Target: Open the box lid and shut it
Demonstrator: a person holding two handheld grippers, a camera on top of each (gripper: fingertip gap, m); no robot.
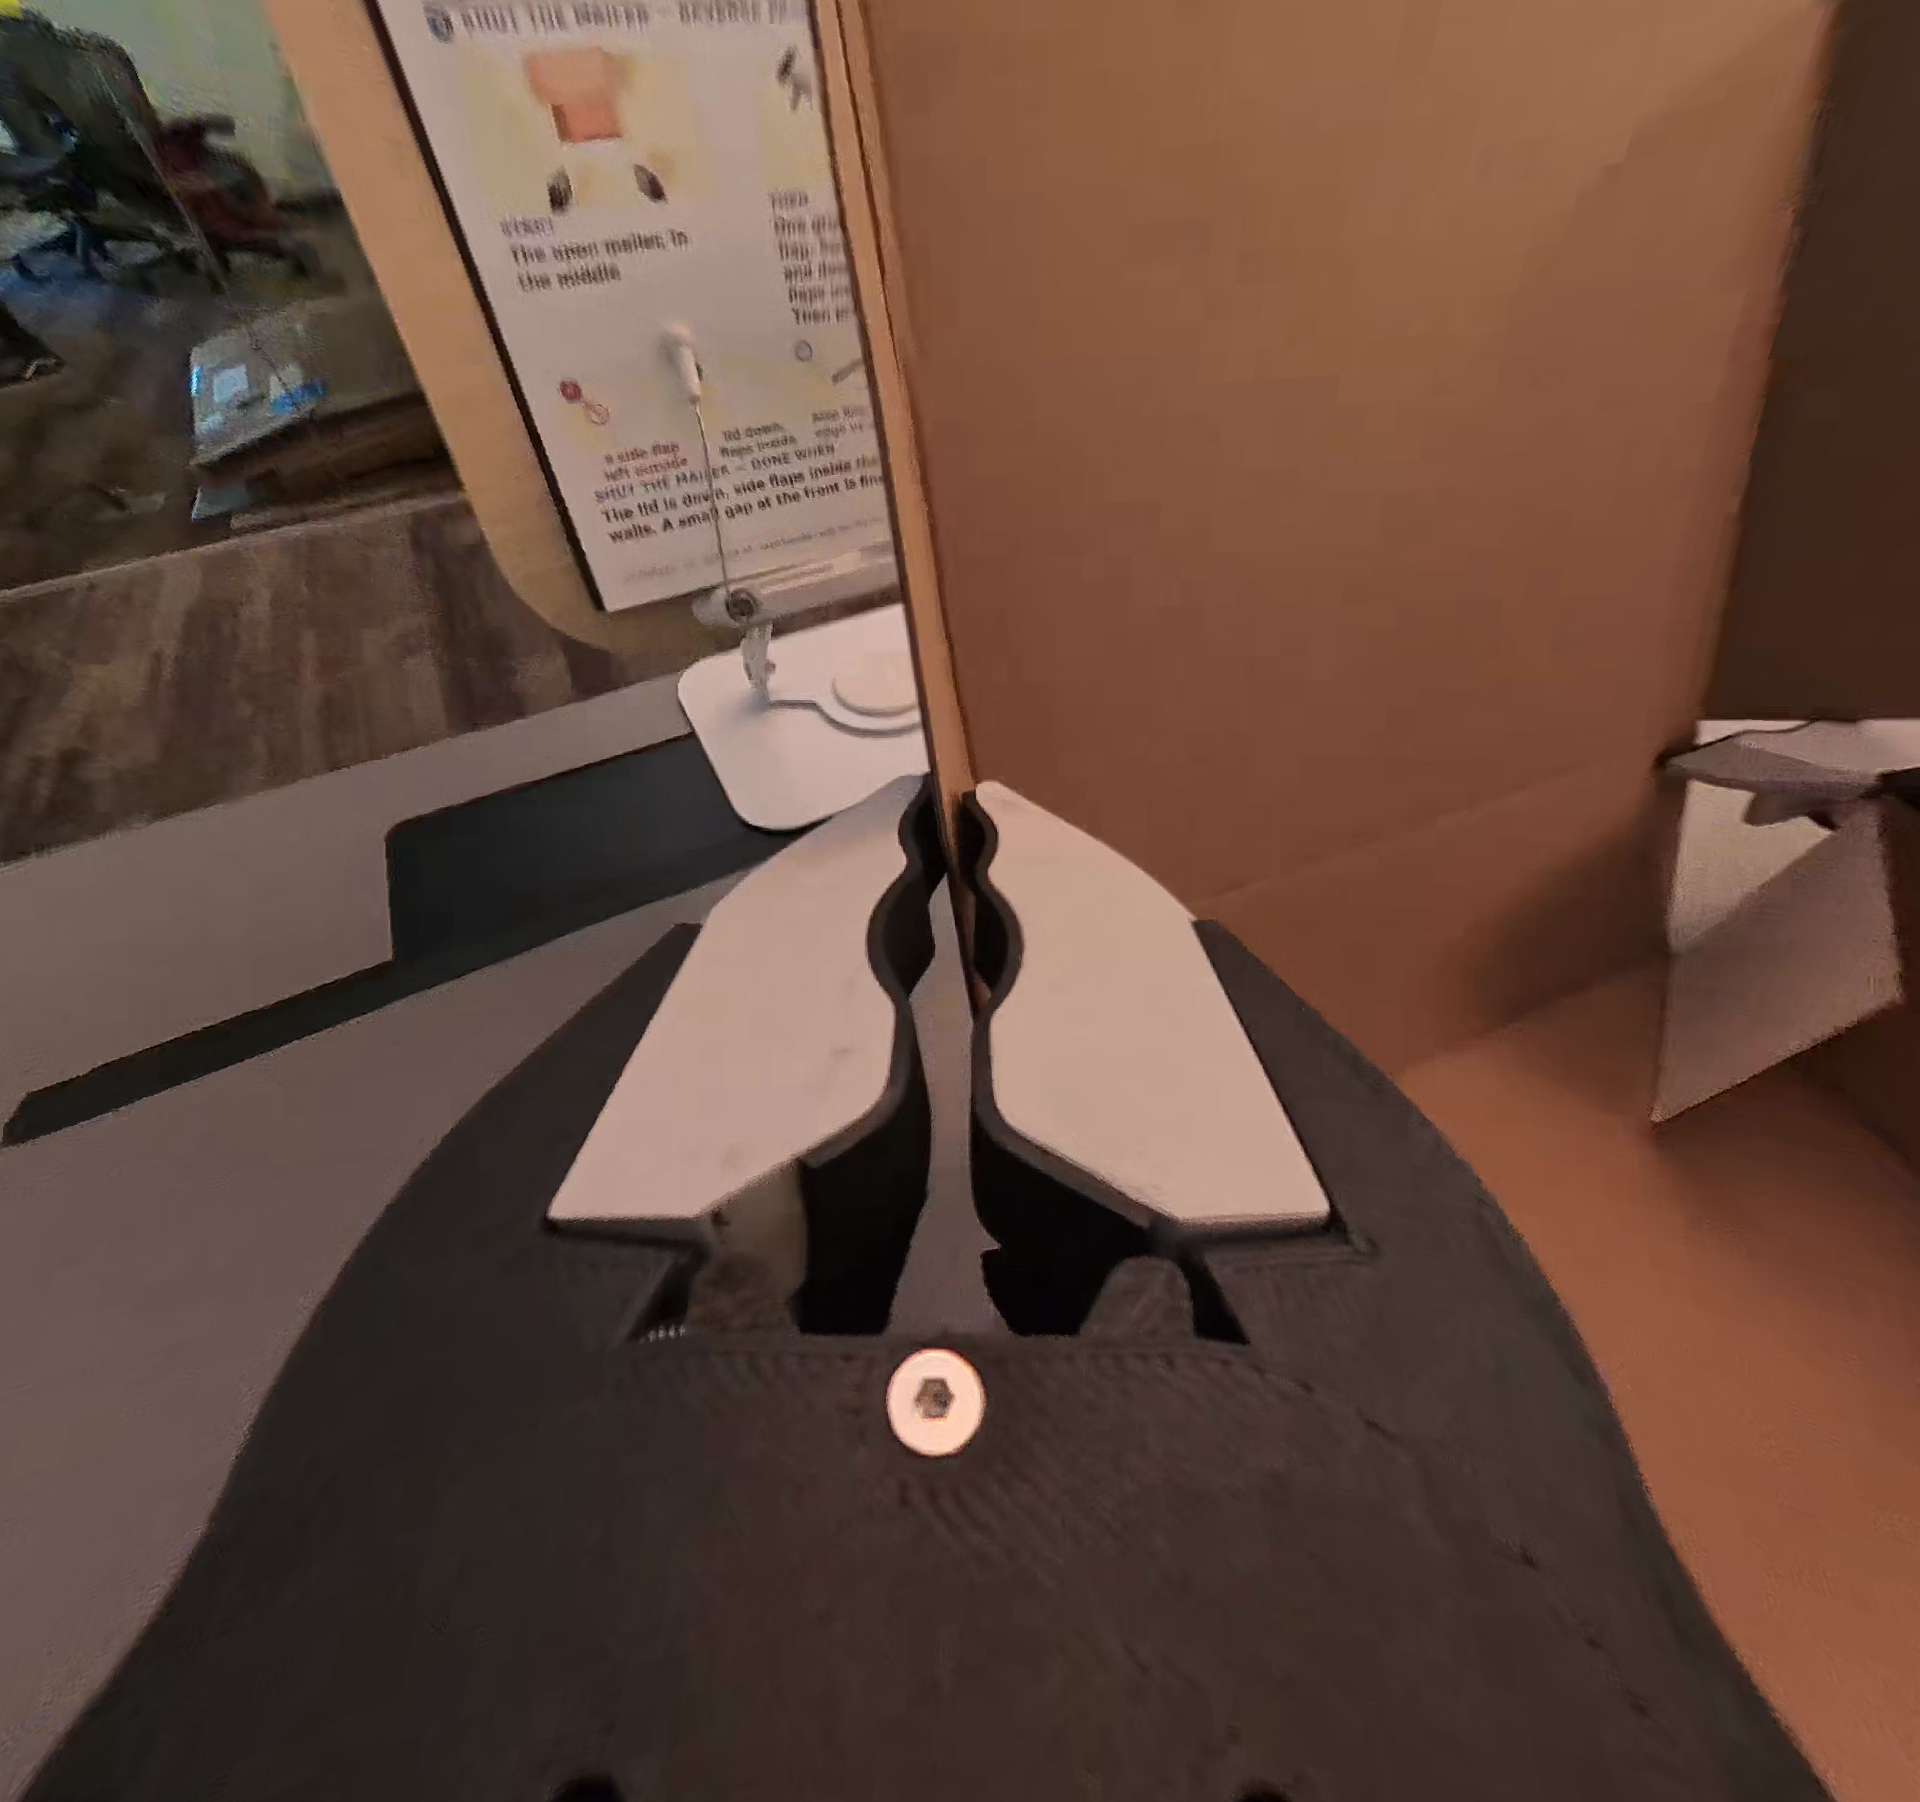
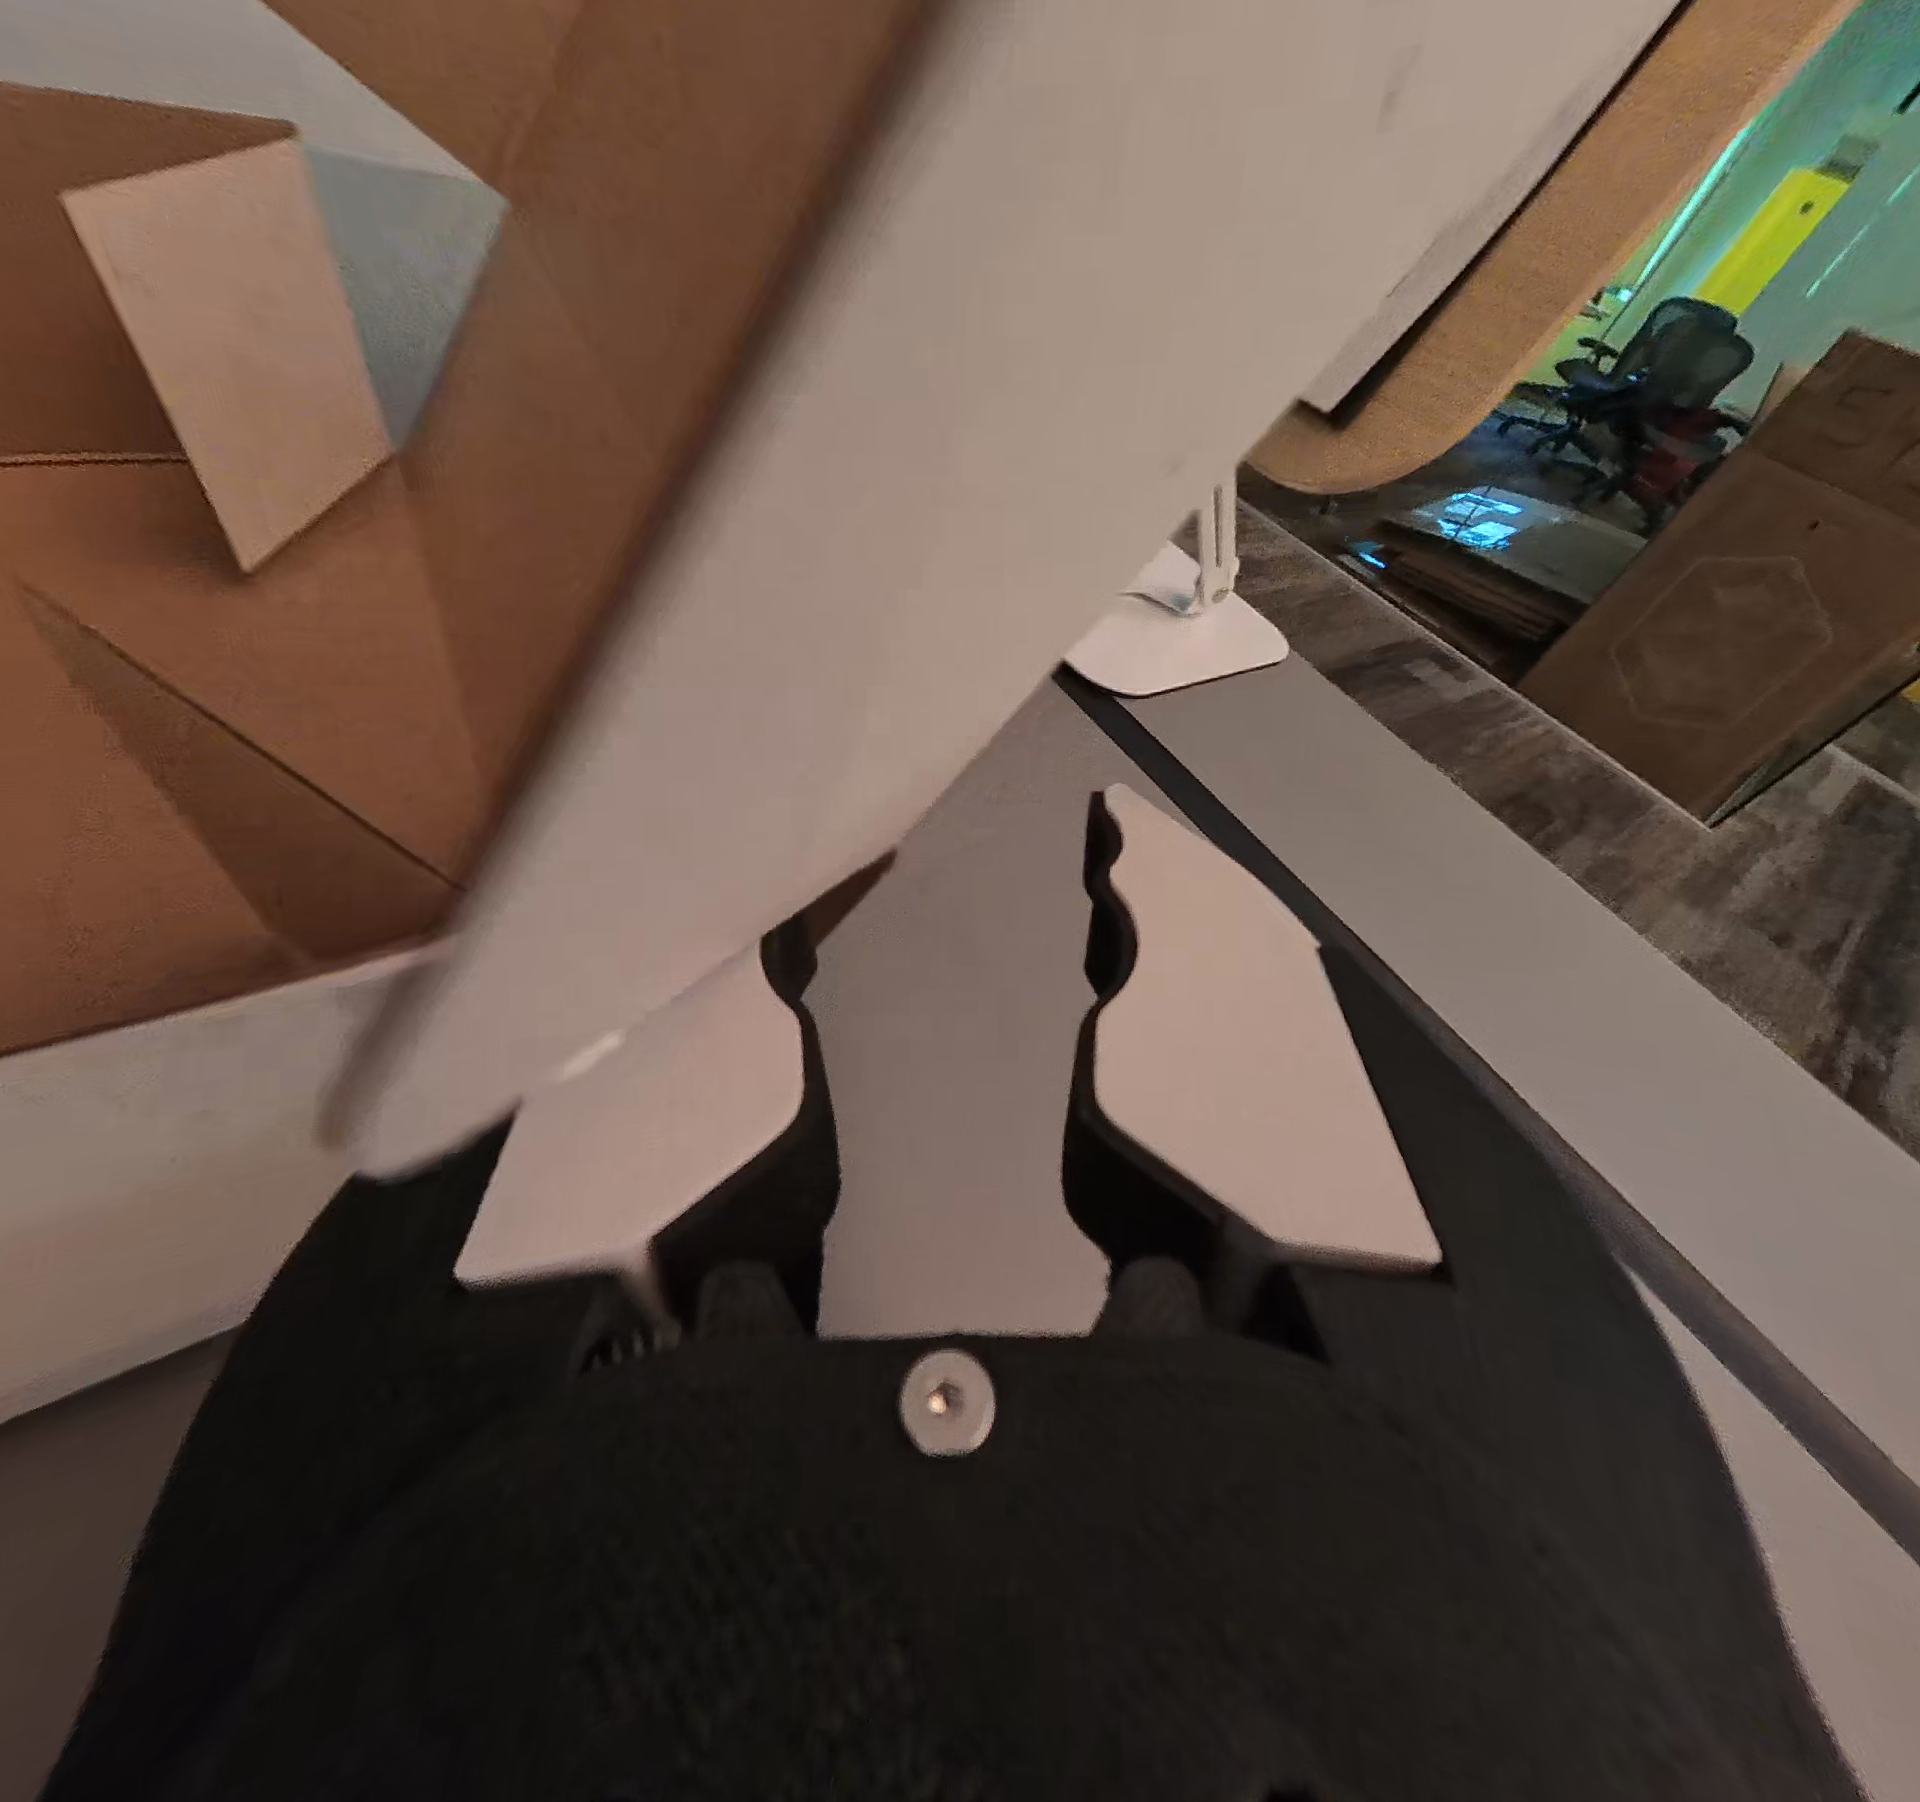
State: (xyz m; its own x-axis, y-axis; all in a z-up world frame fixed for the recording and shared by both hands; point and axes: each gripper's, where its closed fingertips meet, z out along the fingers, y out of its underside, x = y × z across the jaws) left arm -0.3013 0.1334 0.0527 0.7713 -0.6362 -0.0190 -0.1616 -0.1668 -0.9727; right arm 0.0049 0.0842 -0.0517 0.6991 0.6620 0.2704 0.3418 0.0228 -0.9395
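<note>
The cardboard mailer box is open, brown inside and white outside. Its lid [image 1: 1351, 402] stands upright in the left wrist view. My left gripper [image 1: 951, 807] is shut on the lid's left side edge, low down. The box floor [image 1: 1714, 1337] lies to the right, with a small side flap [image 1: 1766, 942] tilted inward. My right gripper [image 1: 1787, 770] shows beside that flap. In the right wrist view my right gripper [image 2: 956, 879] is open. A white-faced panel of the box [image 2: 935, 402] slants across above its left finger and hides that fingertip. Nothing is between the jaws.
An instruction sheet [image 1: 623, 246] stands on a white stand [image 1: 810, 744] behind the box, also in the right wrist view [image 2: 1184, 651]. A black mat [image 1: 520, 879] covers part of the grey table. The table edge [image 2: 1558, 921] runs to the right. Cardboard boxes [image 2: 1714, 630] stand on the floor.
</note>
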